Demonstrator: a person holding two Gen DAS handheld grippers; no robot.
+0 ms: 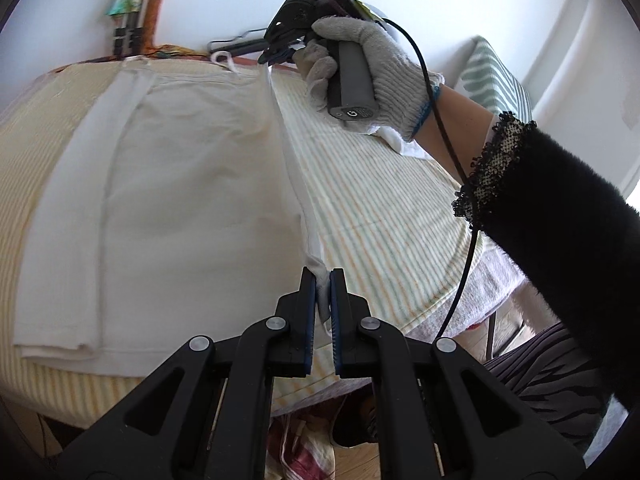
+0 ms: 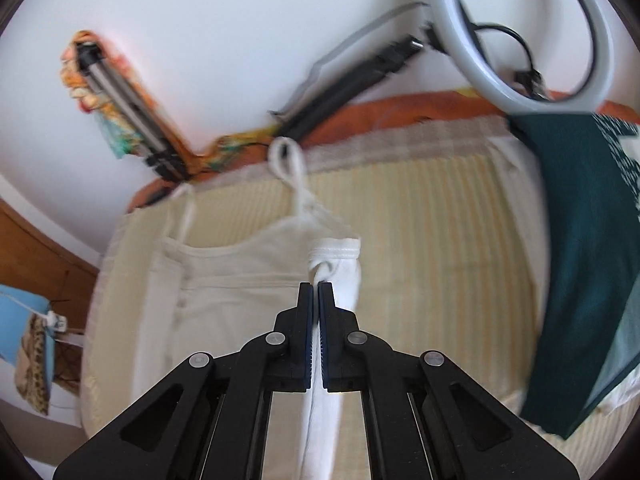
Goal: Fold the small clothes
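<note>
A white camisole top (image 1: 172, 184) with thin straps lies on the striped cloth-covered table (image 1: 380, 208). Its left side is folded in. My left gripper (image 1: 322, 276) is shut on the near end of its right edge, lifted off the table. My right gripper (image 1: 276, 54), held by a gloved hand, is shut on the far end of the same edge near the strap. In the right wrist view the right gripper (image 2: 318, 286) pinches the white top (image 2: 240, 280) just below its hemmed corner, with a strap loop (image 2: 286, 160) beyond.
A dark green garment (image 2: 580, 272) lies at the table's right side. A ring light (image 2: 520, 32) and tripod legs (image 2: 352, 76) stand at the back wall. A striped cushion (image 1: 496, 76) sits to the right. Fabric lies on the floor (image 1: 304, 452) below the table edge.
</note>
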